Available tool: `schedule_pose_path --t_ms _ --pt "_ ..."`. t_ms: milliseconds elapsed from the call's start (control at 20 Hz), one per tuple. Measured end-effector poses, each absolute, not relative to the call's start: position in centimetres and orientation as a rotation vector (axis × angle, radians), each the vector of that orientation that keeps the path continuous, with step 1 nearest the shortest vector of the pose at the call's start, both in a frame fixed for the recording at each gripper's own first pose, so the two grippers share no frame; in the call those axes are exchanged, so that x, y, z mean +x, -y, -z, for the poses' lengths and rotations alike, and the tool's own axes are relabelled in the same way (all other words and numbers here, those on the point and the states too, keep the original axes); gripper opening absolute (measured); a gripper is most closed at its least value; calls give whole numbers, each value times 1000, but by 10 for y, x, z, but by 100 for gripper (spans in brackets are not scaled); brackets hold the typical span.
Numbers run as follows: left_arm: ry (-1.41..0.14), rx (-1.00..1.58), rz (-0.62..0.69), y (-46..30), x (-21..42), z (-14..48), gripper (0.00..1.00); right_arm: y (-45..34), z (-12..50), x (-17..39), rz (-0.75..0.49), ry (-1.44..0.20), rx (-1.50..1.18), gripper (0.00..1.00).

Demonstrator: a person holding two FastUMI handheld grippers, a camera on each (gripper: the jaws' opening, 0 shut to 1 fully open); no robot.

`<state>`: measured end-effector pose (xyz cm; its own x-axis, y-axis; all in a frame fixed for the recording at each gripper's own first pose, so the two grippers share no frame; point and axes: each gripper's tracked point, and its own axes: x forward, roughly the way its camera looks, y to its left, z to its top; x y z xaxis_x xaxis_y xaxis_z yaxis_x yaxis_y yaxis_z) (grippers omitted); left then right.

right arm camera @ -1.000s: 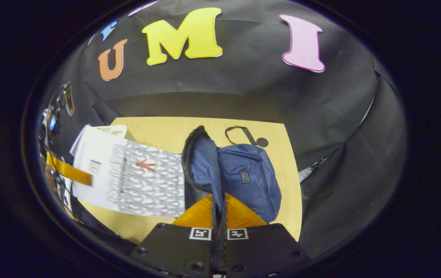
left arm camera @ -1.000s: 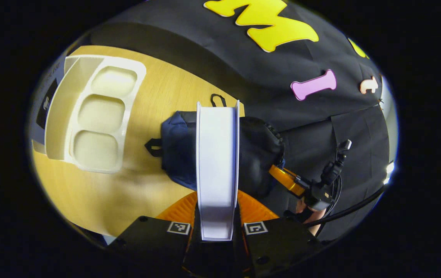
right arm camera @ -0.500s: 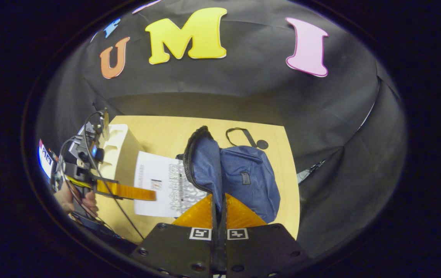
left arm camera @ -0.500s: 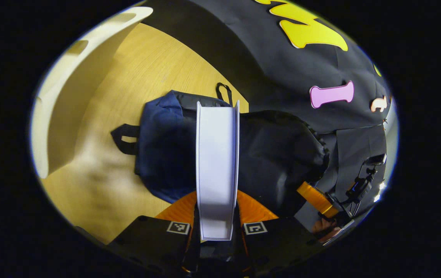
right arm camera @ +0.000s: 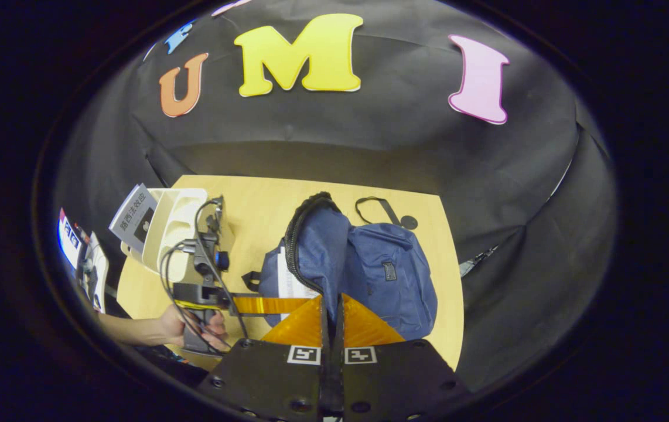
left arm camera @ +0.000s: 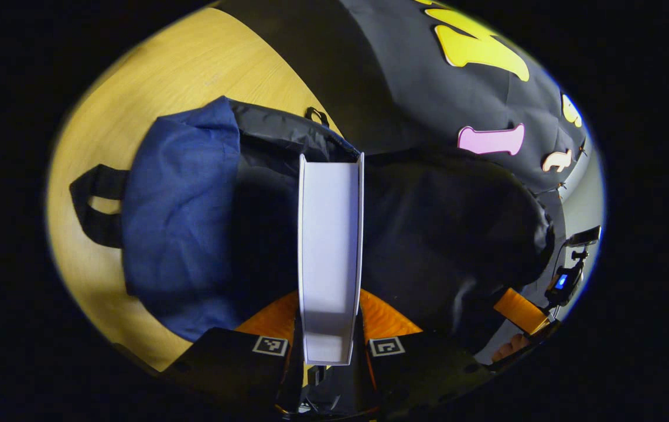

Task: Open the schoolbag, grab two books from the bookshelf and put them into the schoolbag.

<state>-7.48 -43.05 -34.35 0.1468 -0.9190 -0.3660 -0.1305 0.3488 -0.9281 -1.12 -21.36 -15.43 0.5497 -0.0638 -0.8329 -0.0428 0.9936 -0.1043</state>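
Left gripper view: the left gripper (left arm camera: 330,328) was clamped on a white book (left arm camera: 330,252), both fingers (left arm camera: 270,319) pressing its covers, page edges facing the camera. The book pointed forward into the open mouth of the schoolbag (left arm camera: 182,211), its far end over the dark lining between the blue outer fabric on one side and the black flap on the other. The bag lay on the wooden table (left arm camera: 159,64), with a black strap loop (left arm camera: 91,205) sticking out at its side. At the lower right edge of this view the right gripper (left arm camera: 522,310) appeared beside the bag's raised flap, with part of a hand (left arm camera: 510,350) under it.

Right gripper view: the right gripper (right arm camera: 332,319) had its fingers together on the zipper edge of the bag's opening, holding that edge lifted. The schoolbag (right arm camera: 381,269) rested near the middle of the table (right arm camera: 252,199), front pocket toward the right. The book (right arm camera: 290,281) showed as a white strip inside the opening. The left gripper (right arm camera: 264,305) reached in from the left, held by a hand (right arm camera: 185,325). A cream bookshelf (right arm camera: 173,228) stood at the table's left edge, with another book (right arm camera: 134,214) leaning at its far side.
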Motion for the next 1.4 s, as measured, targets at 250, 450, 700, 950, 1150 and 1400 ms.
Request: schedule_pose_path --t_ms 250,450,700,950,1150,1400 --pt "-1323 -1151 793 449 -68 356 36 206 155 -11 10 -1001 -142 0" --pt "-1341 -1094 763 450 -69 367 39 205 157 -11 13 -1006 -141 0" --pt "-1392 -796 618 436 -69 399 67 202 160 -10 8 -1005 -147 0" --pt "-1259 -400 538 393 -40 385 76 201 161 -12 3 -1005 -144 0" --pt "-1101 -67 440 339 -10 353 76 202 162 -13 4 -997 -135 0" --pt "-819 94 361 298 27 276 77 204 164 -15 10 -987 -124 0"
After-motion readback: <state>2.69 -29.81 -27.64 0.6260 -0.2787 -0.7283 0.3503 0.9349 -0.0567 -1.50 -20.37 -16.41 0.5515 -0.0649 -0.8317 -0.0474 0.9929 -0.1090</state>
